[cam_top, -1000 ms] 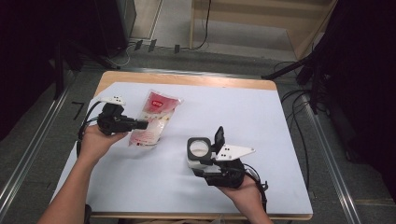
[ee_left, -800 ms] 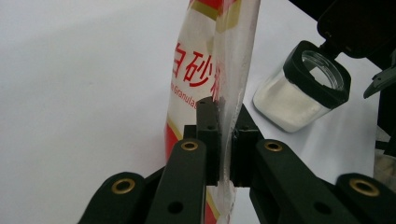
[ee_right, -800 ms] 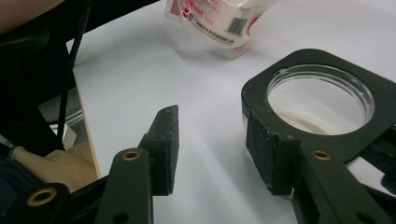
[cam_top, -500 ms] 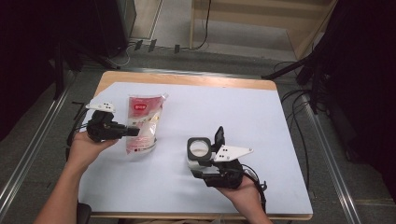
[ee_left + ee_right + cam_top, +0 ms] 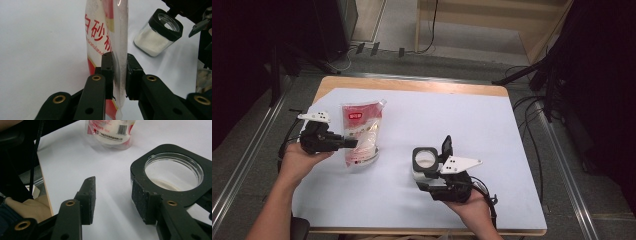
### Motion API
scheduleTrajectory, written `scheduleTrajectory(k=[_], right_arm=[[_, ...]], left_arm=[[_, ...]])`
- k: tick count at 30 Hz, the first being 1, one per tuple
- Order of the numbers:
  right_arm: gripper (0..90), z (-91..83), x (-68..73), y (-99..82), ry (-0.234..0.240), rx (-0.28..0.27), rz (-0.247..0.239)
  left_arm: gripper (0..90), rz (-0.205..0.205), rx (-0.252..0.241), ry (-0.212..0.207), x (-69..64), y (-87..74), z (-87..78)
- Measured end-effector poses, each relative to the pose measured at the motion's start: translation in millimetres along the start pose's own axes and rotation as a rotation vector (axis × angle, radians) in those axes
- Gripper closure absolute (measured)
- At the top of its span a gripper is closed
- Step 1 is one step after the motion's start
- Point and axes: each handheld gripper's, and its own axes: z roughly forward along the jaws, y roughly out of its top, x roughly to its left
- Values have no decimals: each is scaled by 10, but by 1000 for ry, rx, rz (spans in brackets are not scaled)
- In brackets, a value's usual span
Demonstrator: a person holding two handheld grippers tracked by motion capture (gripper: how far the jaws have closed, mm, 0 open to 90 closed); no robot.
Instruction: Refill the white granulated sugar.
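Sugar bag (image 5: 110, 32) stands near the table's left edge between your loosening left gripper (image 5: 119, 72) jaws, so release slowly.

Red-white sugar pouch (image 5: 361, 132) upright; open jar (image 5: 425, 161) nearby.

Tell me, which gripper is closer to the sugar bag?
Left. The left gripper has the sugar bag between its jaws, which have just been opening. The right gripper is off to the side by the jar.
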Motion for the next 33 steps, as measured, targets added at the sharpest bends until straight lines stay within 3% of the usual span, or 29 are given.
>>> scheduleTrajectory(k=[4,7,10,13,21,28,33], right_arm=[[549,-8,-10,-2,0,-6,2],[549,-21,-15,-2,-6,-10,2],[549,-25,-17,-2,-6,-12,4],[549,-19,-16,-2,-6,-7,6],[549,3,-13,-5,-6,-3,3],[549,-27,-17,-11,-16,-6,6],[549,-44,-26,-10,-24,-15,6]], left_arm=[[828,16,9,-7,-13,-7,-7],[799,-20,1,-8,3,-10,-26],[780,-40,-28,4,23,-8,-55],[768,-54,-42,-10,48,-5,-69],[814,-35,-34,8,66,21,-78],[851,25,-1,0,-49,-23,-93],[833,17,4,12,-79,-139,-153]])
